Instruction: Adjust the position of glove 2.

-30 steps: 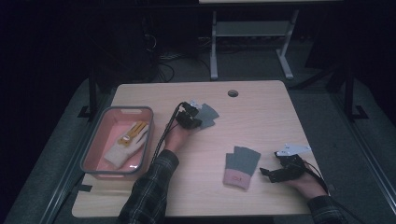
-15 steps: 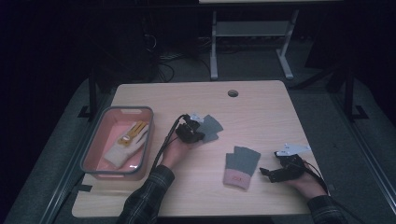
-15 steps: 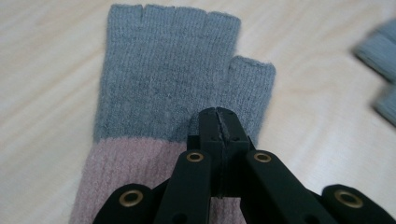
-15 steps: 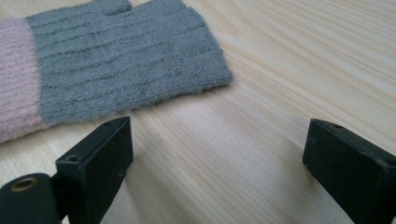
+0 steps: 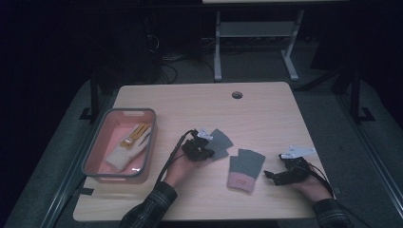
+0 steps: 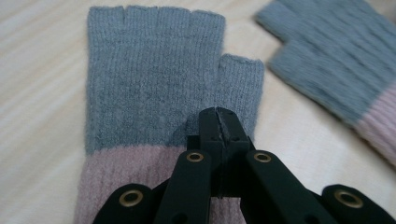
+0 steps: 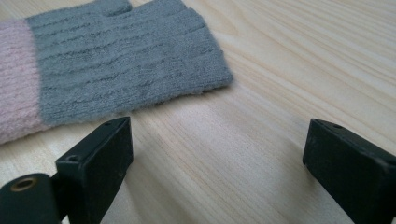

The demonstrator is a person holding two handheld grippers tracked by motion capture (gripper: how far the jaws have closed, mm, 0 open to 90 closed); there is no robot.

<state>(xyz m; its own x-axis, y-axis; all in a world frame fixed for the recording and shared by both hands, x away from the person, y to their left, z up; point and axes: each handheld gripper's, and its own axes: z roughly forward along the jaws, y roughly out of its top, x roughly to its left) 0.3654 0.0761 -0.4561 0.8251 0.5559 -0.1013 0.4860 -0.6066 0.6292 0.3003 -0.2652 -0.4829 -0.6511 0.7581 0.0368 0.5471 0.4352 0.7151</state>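
From the high view, my left gripper [image 5: 202, 149] is over the middle of the table [image 5: 266, 114], and it holds a grey glove [image 5: 219, 143] that lies partly under it. A second glove [image 5: 244, 168], grey with a pink cuff, lies flat just to the right of it, near but apart. My right gripper [image 5: 275, 175] rests on the table at the right of this second glove, with its tips pointing to it and not touching. At the left side stands a pink bin [image 5: 92, 154] with a white glove [image 5: 127, 146] inside.

In the left gripper view, my jaws are pressed together on the first glove [image 6: 149, 84], at the place where the grey part meets the pink cuff, near the thumb. The glove lies flat with its open fingers pointing away from me. The second glove [image 6: 336, 65] is at the upper right, apart from the first.

In the right gripper view, my jaws stand wide apart with only bare wood between them. The second glove [image 7: 121, 60] lies just beyond the left jaw and does not touch it.
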